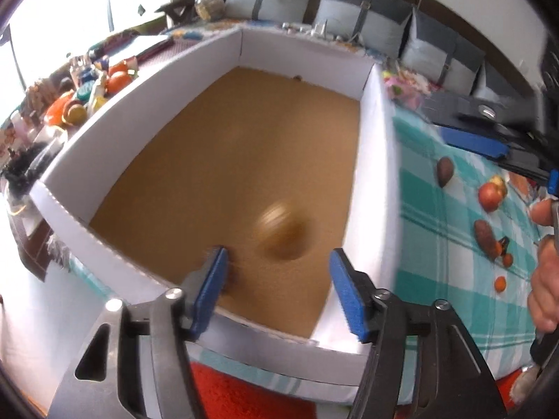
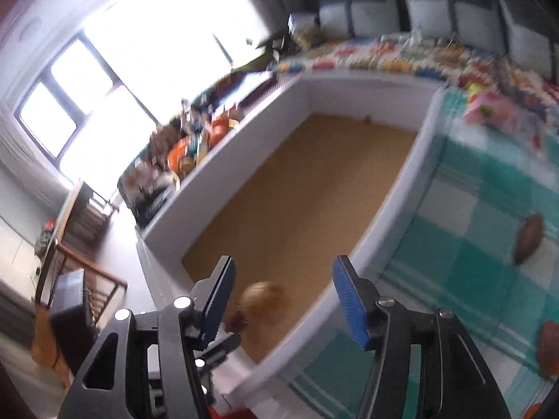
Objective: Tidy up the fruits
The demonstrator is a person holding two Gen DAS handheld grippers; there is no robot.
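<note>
A large white-walled box with a brown floor lies ahead. A blurred yellow-brown round fruit is in motion inside it, just beyond my open, empty left gripper. The same fruit shows in the right wrist view, near the box's front corner. My right gripper is open and empty above the box's near rim; it also shows at the right edge of the left wrist view. On the teal checked cloth right of the box lie a brown fruit, a red apple, another brown fruit and small orange fruits.
A cluttered heap of colourful items lies left of the box. Grey cushions line the back. A patterned cloth with small items lies behind the box. A wooden rail and a window are at the left.
</note>
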